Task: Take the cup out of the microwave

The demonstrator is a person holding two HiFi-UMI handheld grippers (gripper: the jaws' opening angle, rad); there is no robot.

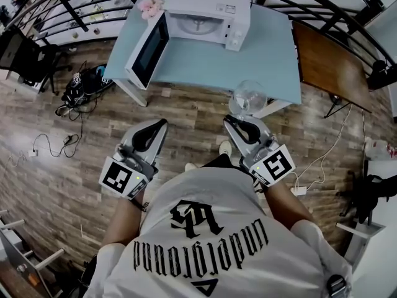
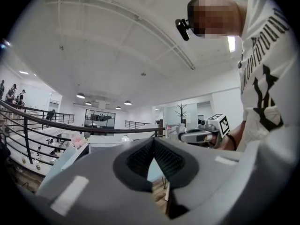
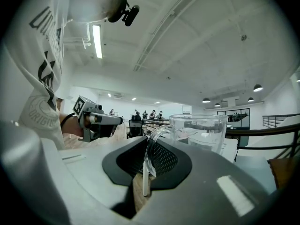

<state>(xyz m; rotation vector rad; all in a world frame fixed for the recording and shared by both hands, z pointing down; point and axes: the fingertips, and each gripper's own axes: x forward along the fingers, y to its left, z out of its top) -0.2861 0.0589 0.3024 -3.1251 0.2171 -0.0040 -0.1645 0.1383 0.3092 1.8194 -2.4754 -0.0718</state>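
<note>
One thin handle (image 3: 148, 157) is all our right claw (image 1: 233, 120) pinches, the cup (image 1: 249, 97) out of the microwave (image 1: 208, 11) at the bench's (image 1: 205, 58) near edge, left claw (image 1: 162, 124) closed on nothing, so we hold level and lower gently.

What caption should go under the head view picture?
Right gripper holds a glass cup, out of the open microwave on the blue table.

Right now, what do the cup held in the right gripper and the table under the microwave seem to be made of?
Cup: clear glass with a glossy finish; the room shows through its wall and handle.
Table: a smooth, matte, light-blue top, perhaps painted or laminated board; the look leaves this open.
</note>
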